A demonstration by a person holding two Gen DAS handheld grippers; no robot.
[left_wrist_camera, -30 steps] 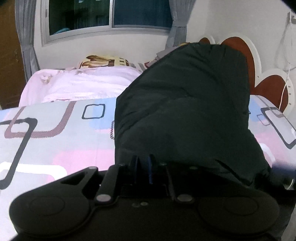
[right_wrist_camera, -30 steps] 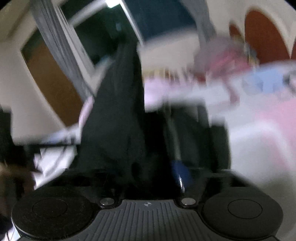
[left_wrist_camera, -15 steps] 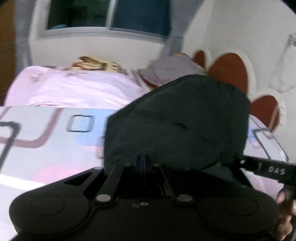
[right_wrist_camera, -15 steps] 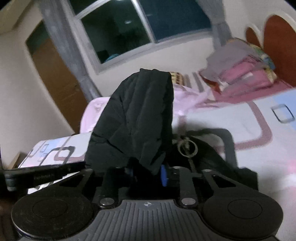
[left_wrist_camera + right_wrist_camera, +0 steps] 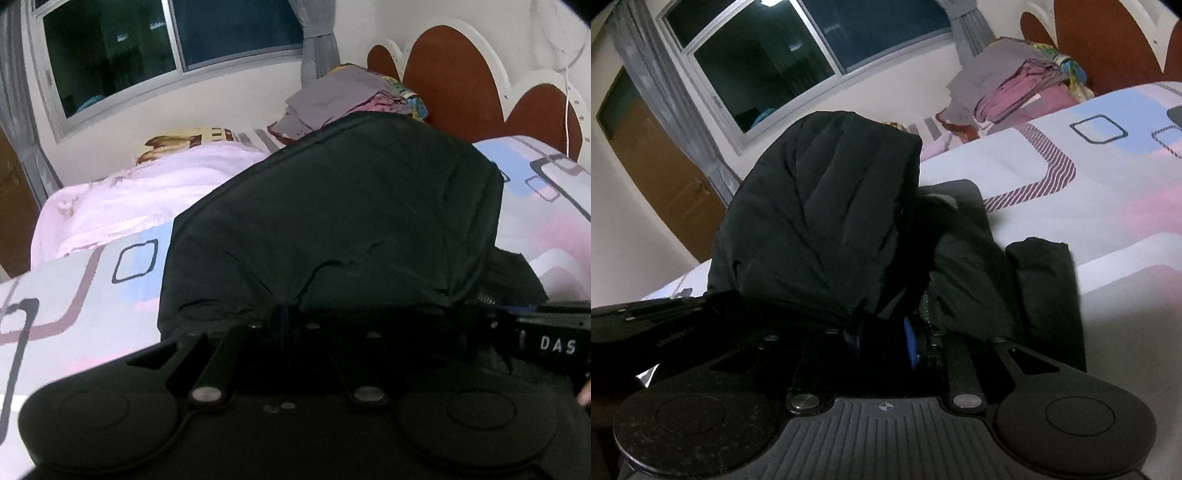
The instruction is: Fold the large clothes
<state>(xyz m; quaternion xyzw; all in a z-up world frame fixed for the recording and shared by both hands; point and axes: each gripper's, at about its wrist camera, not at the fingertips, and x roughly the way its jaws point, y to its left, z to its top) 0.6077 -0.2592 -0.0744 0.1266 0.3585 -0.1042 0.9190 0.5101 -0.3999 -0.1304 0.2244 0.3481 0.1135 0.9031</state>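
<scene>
Dim indoor light, fisheye-warped edges

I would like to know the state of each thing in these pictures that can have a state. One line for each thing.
Black jacket: partly lifted, bunched over both grippers, the rest lying on the bed.
Left gripper: shut on the black jacket.
Right gripper: jaws just closing, clamped on jacket fabric.
Pile of clothes: stacked by the headboard.
Window: closed, dark outside.
Door: closed.

One black jacket point(image 5: 332, 221), two grippers, one bed point(image 5: 74, 302).
</scene>
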